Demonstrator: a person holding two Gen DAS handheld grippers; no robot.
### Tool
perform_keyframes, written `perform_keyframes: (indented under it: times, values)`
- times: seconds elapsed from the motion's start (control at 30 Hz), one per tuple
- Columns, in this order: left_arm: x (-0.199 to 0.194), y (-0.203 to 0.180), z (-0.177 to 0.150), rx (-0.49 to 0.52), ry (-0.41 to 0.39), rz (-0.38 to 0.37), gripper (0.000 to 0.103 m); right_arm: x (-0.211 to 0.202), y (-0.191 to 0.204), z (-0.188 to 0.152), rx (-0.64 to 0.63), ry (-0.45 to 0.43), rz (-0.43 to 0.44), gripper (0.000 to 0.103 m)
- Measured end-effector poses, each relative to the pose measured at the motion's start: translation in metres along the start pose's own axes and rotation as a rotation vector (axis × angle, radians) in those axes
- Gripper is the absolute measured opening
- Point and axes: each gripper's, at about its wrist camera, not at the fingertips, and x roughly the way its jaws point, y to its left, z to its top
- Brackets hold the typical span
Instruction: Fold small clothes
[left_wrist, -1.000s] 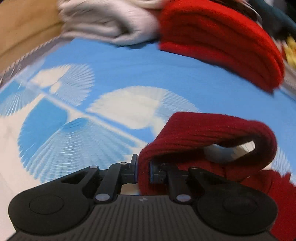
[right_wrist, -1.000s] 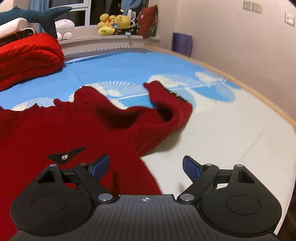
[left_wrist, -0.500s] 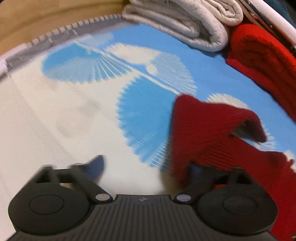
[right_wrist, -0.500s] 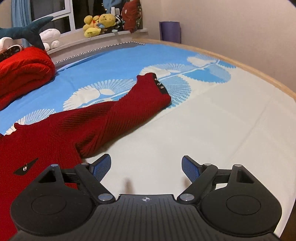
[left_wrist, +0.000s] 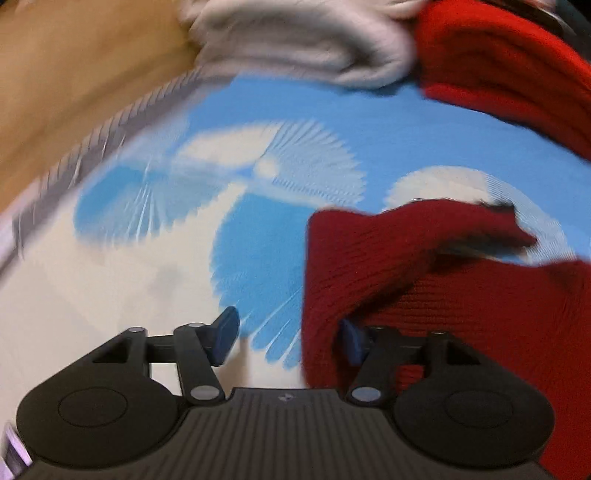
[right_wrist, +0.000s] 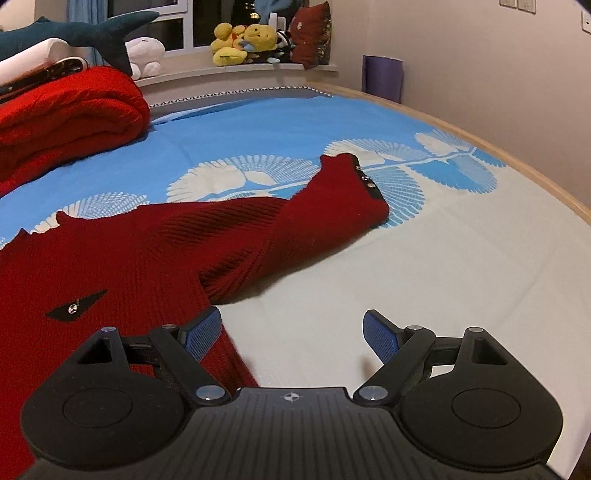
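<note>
Dark red knit sweater (right_wrist: 122, 266): lies spread on the bed sheet (right_wrist: 424, 280), body toward the lower left of the right wrist view, a small black patch (right_wrist: 75, 305) on its chest.
Sleeve on the right wrist side (right_wrist: 317, 210): stretches away from the body across the sheet's blue and white fan print; its black-edged cuff (right_wrist: 365, 179) with small metal studs rests flat on the sheet.
Sleeve on the left wrist side (left_wrist: 369, 258): a bunched, partly raised fold of the same knit, its edge hanging down between the fingers of the left gripper (left_wrist: 288, 338); the view is blurred.
Left gripper: jaws closing, the sleeve edge between them; the right pad (left_wrist: 351, 341) sits against the cloth, the left pad (left_wrist: 225, 334) stands clear of it over the sheet, so nothing is clamped.
Right gripper (right_wrist: 291, 338): jaws spread wide and empty, low over the white part of the sheet, its left pad (right_wrist: 201, 338) just above the sweater's side edge.
Bright red folded knit (right_wrist: 70, 118): stacked at the far side of the bed, well apart from the sweater.
Pale grey folded cloth (left_wrist: 306, 40): just beside the bright red stack in the left wrist view.
Window sill (right_wrist: 236, 70): carries yellow plush toys (right_wrist: 247, 44) and a white plush (right_wrist: 146, 55); a plush shark (right_wrist: 81, 33) lies above the folded stack.
</note>
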Motion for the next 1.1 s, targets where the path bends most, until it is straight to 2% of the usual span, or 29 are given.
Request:
perform_keyframes:
  times: [0.07, 0.2, 0.23, 0.27, 0.33, 0.4, 0.5, 0.57, 0.63, 0.73, 0.8, 0.87, 0.97, 1.0, 1.1]
  values:
    - [0.006, 0.018, 0.003, -0.041, 0.013, 0.050, 0.063, 0.003, -0.002, 0.000, 0.006, 0.009, -0.020, 0.085]
    - [0.020, 0.047, -0.005, -0.145, 0.098, 0.016, 0.064, 0.007, -0.014, 0.001, 0.063, 0.030, -0.042, 0.085]
    - [0.021, 0.050, -0.008, -0.145, 0.097, 0.018, 0.069, 0.007, -0.017, 0.003, 0.082, 0.027, -0.047, 0.085]
    - [0.019, 0.049, -0.011, -0.126, 0.087, 0.034, 0.081, 0.007, -0.020, 0.006, 0.101, 0.017, -0.049, 0.085]
    - [0.012, 0.045, -0.013, -0.044, 0.063, 0.085, 0.091, 0.010, -0.028, 0.020, 0.129, -0.023, -0.045, 0.088]
    - [0.001, 0.040, -0.014, 0.035, 0.028, 0.085, 0.092, 0.026, -0.034, 0.043, 0.157, -0.046, -0.075, 0.090]
    - [-0.011, 0.034, -0.012, 0.083, -0.008, 0.061, 0.094, 0.068, -0.034, 0.083, 0.195, -0.036, -0.109, 0.090]
    - [-0.014, 0.028, -0.014, 0.093, -0.010, 0.067, 0.095, 0.105, -0.021, 0.107, 0.151, 0.044, -0.096, 0.091]
    - [-0.015, 0.023, -0.016, 0.079, -0.003, 0.056, 0.095, 0.134, 0.001, 0.119, 0.063, 0.084, -0.116, 0.092]
    - [-0.019, 0.019, -0.029, 0.048, 0.009, 0.005, 0.095, 0.169, 0.030, 0.122, -0.120, 0.105, -0.233, 0.092]
    - [-0.022, 0.018, -0.041, 0.029, 0.023, -0.029, 0.095, 0.184, 0.029, 0.115, -0.201, 0.153, -0.323, 0.087]
    - [-0.024, 0.018, -0.053, 0.024, 0.030, -0.061, 0.095, 0.181, 0.003, 0.109, -0.121, 0.153, -0.350, 0.089]
    - [-0.027, 0.017, -0.057, 0.051, 0.044, -0.064, 0.095, 0.154, -0.072, 0.090, 0.185, 0.173, -0.289, 0.095]
    - [-0.029, 0.019, -0.056, 0.044, 0.036, -0.056, 0.095, 0.143, -0.103, 0.076, 0.290, 0.181, -0.264, 0.098]
    - [-0.042, 0.030, -0.054, -0.006, 0.029, -0.067, 0.095, 0.112, -0.180, 0.032, 0.563, 0.213, -0.184, 0.098]
